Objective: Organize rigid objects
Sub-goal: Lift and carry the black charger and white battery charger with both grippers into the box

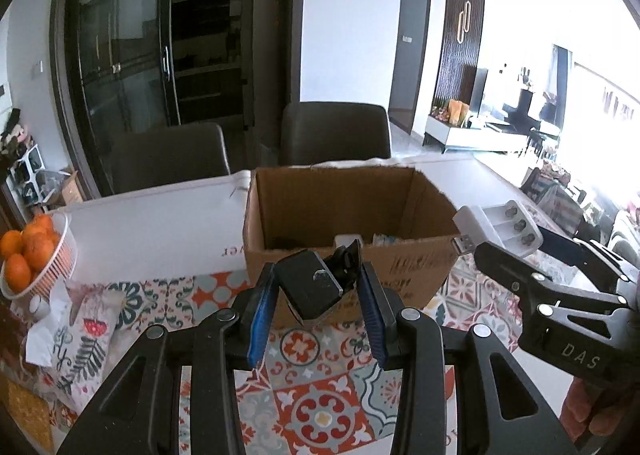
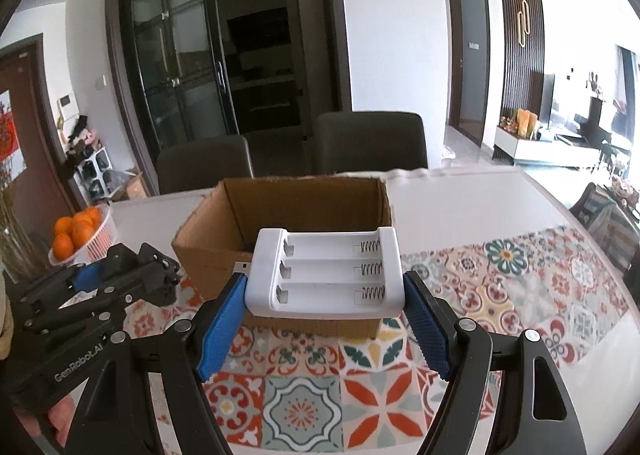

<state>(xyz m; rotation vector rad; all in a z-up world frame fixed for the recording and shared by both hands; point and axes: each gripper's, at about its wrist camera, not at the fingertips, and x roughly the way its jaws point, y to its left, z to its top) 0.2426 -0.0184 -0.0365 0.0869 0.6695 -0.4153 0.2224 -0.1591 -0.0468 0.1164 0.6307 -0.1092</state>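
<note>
An open cardboard box [image 1: 360, 267] stands on the table, also in the right wrist view [image 2: 212, 255]. My left gripper [image 1: 318, 283] is shut on a black rectangular gadget [image 1: 310, 289] and holds it in front of the box's near wall. My right gripper [image 2: 324, 287] is shut on a white USB battery charger [image 2: 326, 273] with three empty slots, held just before the box. The charger also shows at the right of the left wrist view [image 1: 500, 229]. A few small items lie inside the box [image 1: 348, 241].
A white basket of oranges [image 1: 52, 267] stands at the table's left, also in the right wrist view [image 2: 102, 239]. A patterned tile cloth [image 2: 520, 283] covers the near table. A floral pouch [image 1: 86, 335] lies at left. Two dark chairs [image 1: 336, 133] stand behind the table.
</note>
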